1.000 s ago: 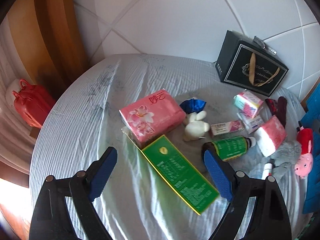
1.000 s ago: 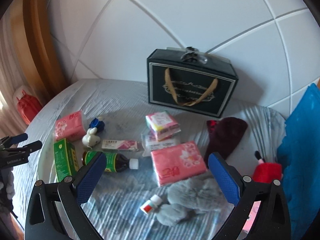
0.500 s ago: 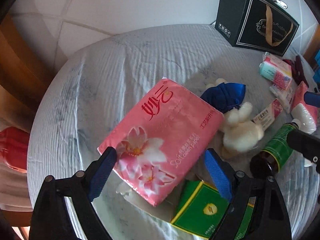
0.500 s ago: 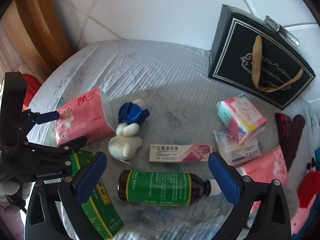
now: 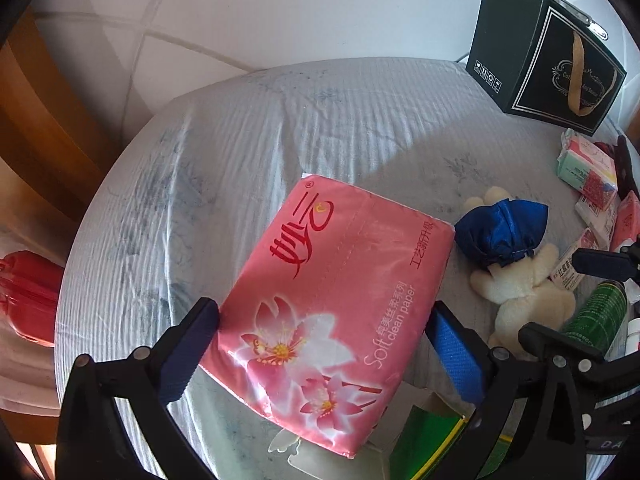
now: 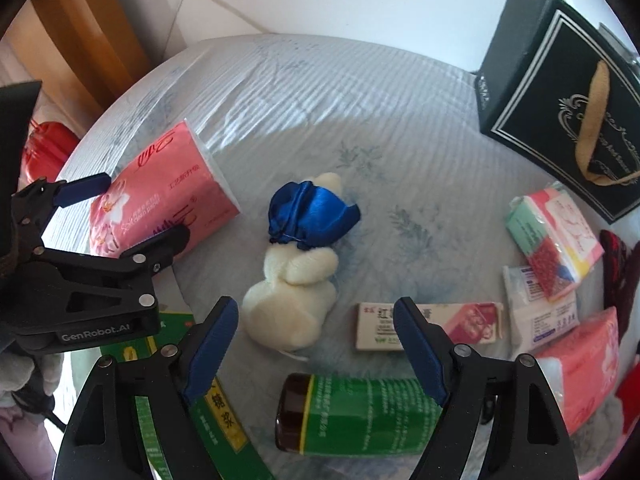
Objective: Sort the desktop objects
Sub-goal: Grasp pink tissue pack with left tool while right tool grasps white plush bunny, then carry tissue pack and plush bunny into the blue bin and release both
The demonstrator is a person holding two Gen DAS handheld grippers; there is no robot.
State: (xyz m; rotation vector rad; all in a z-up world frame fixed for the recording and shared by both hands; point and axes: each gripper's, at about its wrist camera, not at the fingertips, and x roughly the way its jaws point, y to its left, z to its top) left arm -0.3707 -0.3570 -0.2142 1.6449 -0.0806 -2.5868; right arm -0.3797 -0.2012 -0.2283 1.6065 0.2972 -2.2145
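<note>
I take the pink tissue pack (image 5: 332, 304) as my reference. It lies flat on the pale striped cloth (image 5: 248, 132) that covers the table, toward the table's left part. My left gripper (image 5: 320, 352) straddles the pack's near end; its jaws have just been opening and stand at their widest, one blue pad at each long side of the pack. I cannot tell whether the pads touch the wrapper.

Just in front of the pack, partly under its near corner, lies a green carton (image 5: 432, 440) with its end flap open; its contents are not visible. To the right of the pack lies a cream plush toy (image 6: 296, 292) with a blue satin cap (image 6: 312, 212), close to the pack but apart from it.

My right gripper (image 6: 316, 340) hangs over the plush toy's lower body. Its jaws have just been closing to a medium gap. The pads press on nothing.

Further right of the pack:
- a brown bottle with a green label (image 6: 360, 416) on its side, capped end away from the pack;
- a flat pink and white box (image 6: 432, 326) beyond the bottle;
- a cluster of small tissue packets (image 6: 556, 236).

At the far right edge, against the white tiled wall (image 5: 320, 8), stands a black gift bag (image 6: 560, 96) with a tan handle. Its inside is hidden from me.
</note>
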